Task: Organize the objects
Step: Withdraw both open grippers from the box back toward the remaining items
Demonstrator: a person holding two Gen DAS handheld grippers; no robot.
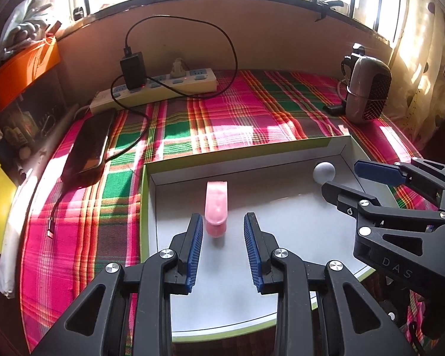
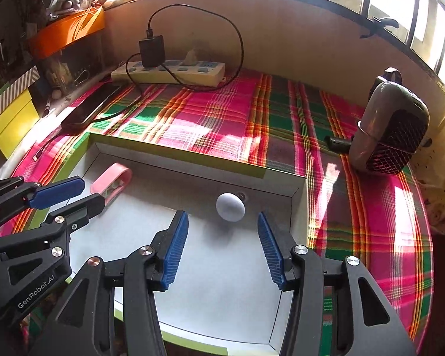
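both of my grippers hang over the shallow white box [image 1: 345, 148] with the green rim, and neither is holding anything: the left gripper [image 1: 222, 222] has its blue pads spread with the pink clip-like piece [image 1: 216, 204] lying on the box floor between and just ahead of them, untouched, and the right gripper [image 2: 222, 228] is spread the same way with the pale ball [image 2: 230, 207] sitting free near the far wall. my main worry is the ball: it is round on a smooth floor, so i judge any nudge to the box, or a pad brushing it, could send it rolling. the two grippers are also close together, so they could collide over the box. beyond the box, the charger cable [image 1: 190, 23] and phone [image 1: 89, 145] on the plaid cloth [image 1: 252, 103] could snag a wide reach.
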